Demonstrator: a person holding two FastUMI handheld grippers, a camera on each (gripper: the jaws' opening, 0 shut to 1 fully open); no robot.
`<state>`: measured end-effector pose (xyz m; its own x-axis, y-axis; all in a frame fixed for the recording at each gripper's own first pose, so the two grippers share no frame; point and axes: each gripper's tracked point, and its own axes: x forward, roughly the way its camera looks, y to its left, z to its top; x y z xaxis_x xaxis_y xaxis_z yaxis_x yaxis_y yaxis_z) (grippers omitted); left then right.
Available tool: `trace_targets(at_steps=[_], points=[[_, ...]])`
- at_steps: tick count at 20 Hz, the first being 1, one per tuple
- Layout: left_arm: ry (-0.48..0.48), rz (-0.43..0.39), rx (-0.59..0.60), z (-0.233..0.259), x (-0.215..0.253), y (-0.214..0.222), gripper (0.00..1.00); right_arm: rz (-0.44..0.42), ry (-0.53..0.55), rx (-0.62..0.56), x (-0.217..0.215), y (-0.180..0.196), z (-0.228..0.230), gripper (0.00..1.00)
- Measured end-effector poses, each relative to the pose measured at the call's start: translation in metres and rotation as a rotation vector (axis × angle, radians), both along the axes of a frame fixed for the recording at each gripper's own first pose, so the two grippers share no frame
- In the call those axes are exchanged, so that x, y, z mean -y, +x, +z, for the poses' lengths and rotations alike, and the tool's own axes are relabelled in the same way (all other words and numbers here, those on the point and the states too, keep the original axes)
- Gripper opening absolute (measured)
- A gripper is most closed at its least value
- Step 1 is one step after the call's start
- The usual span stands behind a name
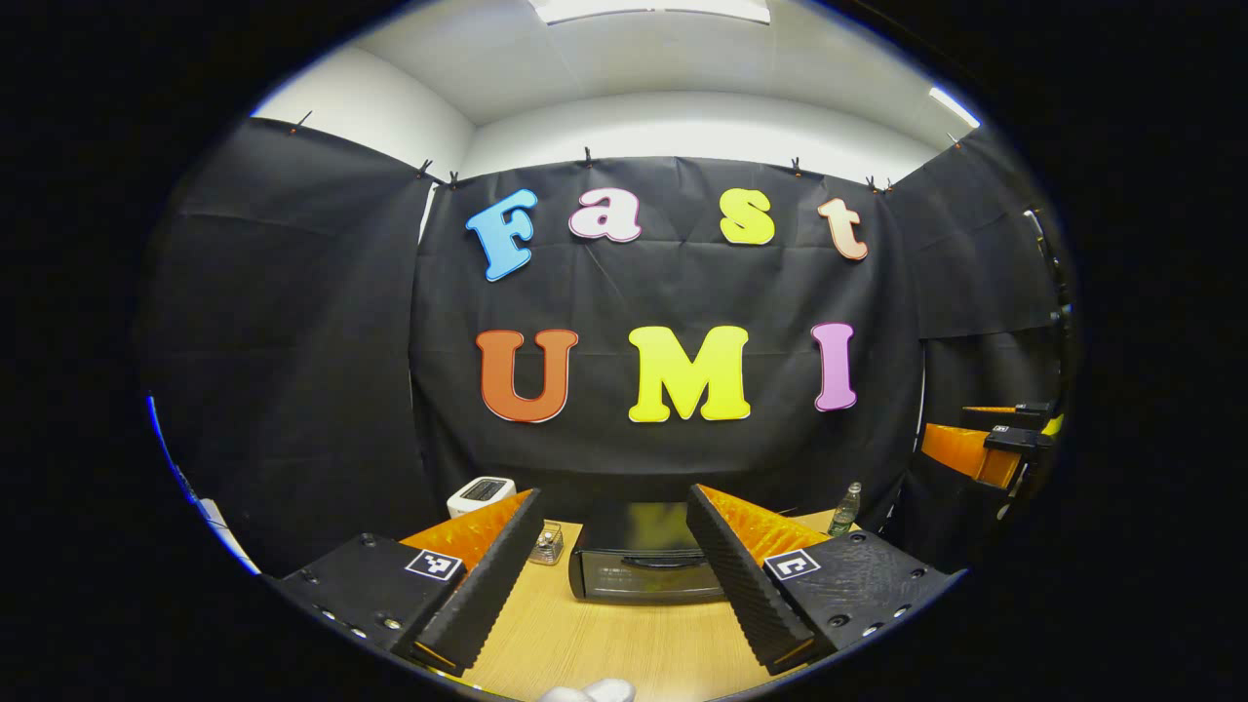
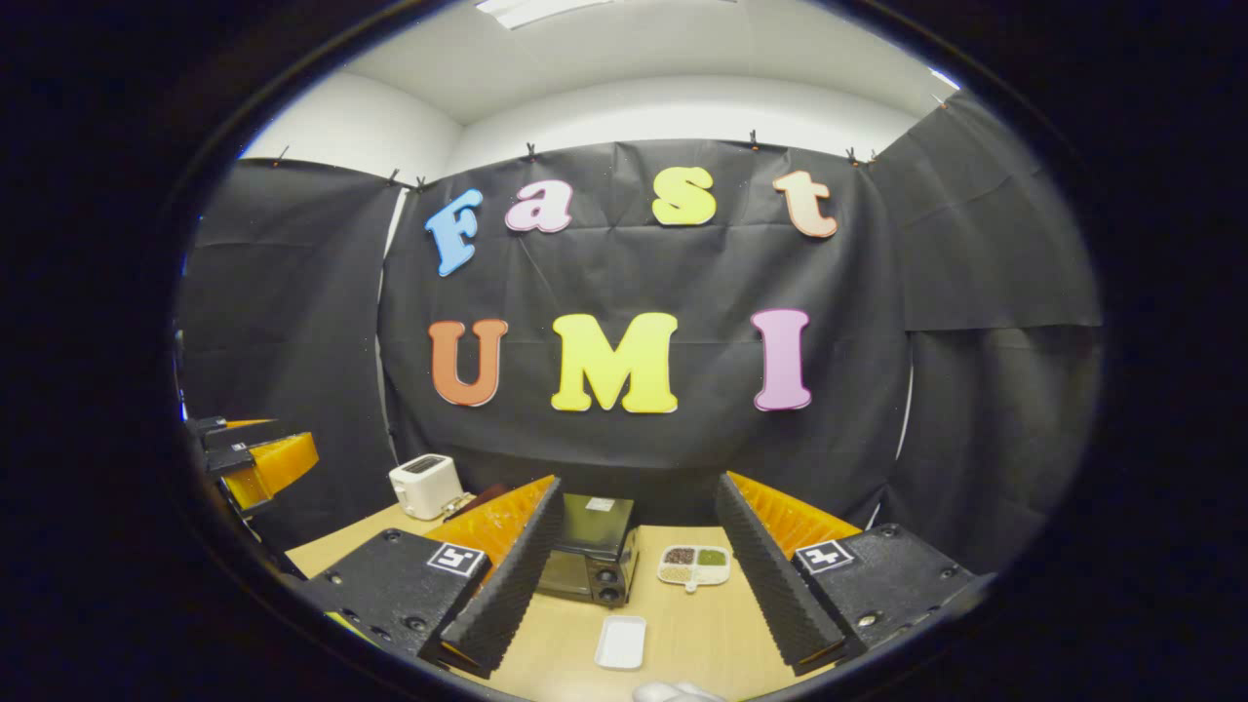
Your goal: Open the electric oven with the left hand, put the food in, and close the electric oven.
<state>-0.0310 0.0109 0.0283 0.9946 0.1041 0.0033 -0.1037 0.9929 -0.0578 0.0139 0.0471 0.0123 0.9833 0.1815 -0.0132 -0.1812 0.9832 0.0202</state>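
Two grippers hover with fingers spread wide, empty: the left gripper [image 1: 624, 575] faces the closed electric oven [image 1: 643, 561] on the wooden table [image 1: 604, 648]. Nothing looks done yet; the right gripper [image 2: 629, 575] hangs above a white tray [image 2: 621, 642] just before the oven.

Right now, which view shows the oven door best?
The left gripper view: the electric oven faces the camera square on between the left tool's fingers, its door shut and the handle visible. The right gripper view shows the oven at an angle, its left part hidden behind a finger, knobs on its right.
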Motion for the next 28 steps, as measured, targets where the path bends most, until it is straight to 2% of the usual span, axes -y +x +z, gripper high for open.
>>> trace_targets(at_steps=[14,15,16,28], points=[[0.001,-0.055,0.017,0.000,0.006,0.013,0.96,-0.113,-0.008,-0.005,0.014,-0.007,-0.003,0.90],[0.003,-0.059,0.012,-0.002,0.007,0.014,0.96,-0.114,-0.010,-0.002,0.014,-0.007,-0.002,1.00],[0.003,-0.066,0.004,-0.003,0.008,0.015,0.96,-0.120,-0.012,0.000,0.015,-0.007,-0.002,0.90],[0.007,-0.059,0.013,-0.003,0.015,0.015,0.97,-0.113,-0.001,-0.020,0.020,0.003,-0.016,0.90]])
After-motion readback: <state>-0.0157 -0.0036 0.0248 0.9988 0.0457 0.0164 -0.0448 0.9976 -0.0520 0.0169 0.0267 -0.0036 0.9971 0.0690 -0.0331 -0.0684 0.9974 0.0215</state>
